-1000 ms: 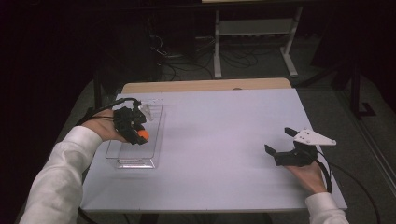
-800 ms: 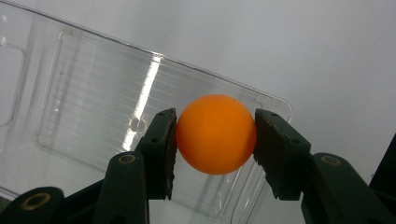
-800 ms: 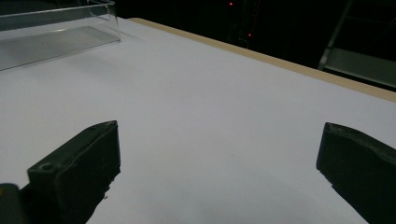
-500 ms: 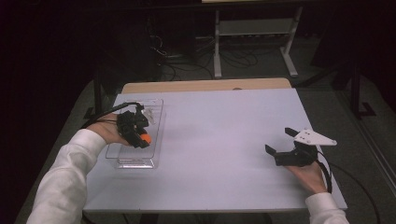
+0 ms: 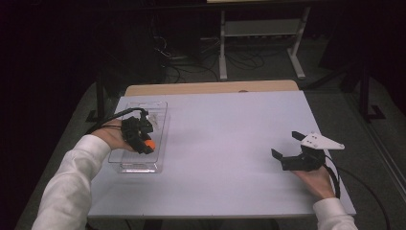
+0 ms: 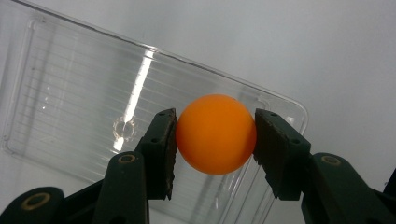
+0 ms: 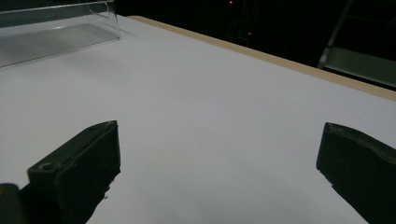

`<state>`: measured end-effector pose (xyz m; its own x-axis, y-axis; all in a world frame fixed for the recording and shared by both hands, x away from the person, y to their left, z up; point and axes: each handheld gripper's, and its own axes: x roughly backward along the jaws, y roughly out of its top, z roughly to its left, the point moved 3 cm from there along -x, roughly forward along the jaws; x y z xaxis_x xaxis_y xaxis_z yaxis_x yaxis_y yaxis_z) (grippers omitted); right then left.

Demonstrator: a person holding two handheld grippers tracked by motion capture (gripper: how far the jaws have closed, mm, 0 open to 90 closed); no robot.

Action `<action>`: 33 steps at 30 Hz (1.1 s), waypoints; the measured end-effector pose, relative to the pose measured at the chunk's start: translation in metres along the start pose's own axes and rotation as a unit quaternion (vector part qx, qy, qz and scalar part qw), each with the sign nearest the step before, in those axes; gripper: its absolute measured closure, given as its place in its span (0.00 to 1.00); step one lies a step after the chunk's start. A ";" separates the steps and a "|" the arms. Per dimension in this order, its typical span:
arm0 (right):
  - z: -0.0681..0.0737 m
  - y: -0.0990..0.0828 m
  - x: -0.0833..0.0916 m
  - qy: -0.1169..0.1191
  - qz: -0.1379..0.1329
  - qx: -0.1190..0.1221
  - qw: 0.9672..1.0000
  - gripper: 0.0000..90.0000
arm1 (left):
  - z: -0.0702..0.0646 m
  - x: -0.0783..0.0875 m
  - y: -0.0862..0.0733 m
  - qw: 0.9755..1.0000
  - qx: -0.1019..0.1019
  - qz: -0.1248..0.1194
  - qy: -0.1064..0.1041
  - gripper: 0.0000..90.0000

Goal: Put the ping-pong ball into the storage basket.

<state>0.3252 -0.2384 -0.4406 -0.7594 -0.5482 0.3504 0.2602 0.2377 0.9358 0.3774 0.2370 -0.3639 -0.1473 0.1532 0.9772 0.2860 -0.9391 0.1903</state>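
Gripping orange ball (image 6: 215, 134) over clear tray (image 6: 70, 102), tray edges cut off, left gripper (image 6: 215, 140)

Your left gripper (image 5: 147, 143) sat over the tray (image 5: 158, 112) at the left side of the tabletop (image 5: 220, 139), with the ball (image 6: 215, 134) between its jaws, above the tray floor. Your right gripper (image 5: 286, 151) rested well apart, near the tabletop's right edge, facing the tray.

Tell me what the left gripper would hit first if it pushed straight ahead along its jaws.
Most likely the floor of the clear tray: the left gripper, shut on the orange ball, points down into it. How far above it hangs is unclear.
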 end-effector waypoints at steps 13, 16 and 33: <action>0.001 -0.001 0.000 0.000 0.005 0.001 1.000 0.00 | 0.004 -0.015 -0.006 1.000 0.010 0.003 -0.010 0.56; 0.001 -0.001 0.000 0.000 0.004 0.000 1.000 0.00 | 0.004 -0.017 -0.007 1.000 0.014 0.002 -0.012 0.56; 0.000 -0.001 0.000 -0.001 0.005 -0.001 1.000 0.00 | 0.007 -0.033 -0.005 1.000 0.013 0.008 -0.019 0.56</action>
<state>0.3249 -0.2383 -0.4416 -0.7576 -0.5452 0.3589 0.2677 0.2418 0.9327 0.3873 0.2388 -0.3968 -0.1060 0.1497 0.9830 0.3129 -0.9334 0.1759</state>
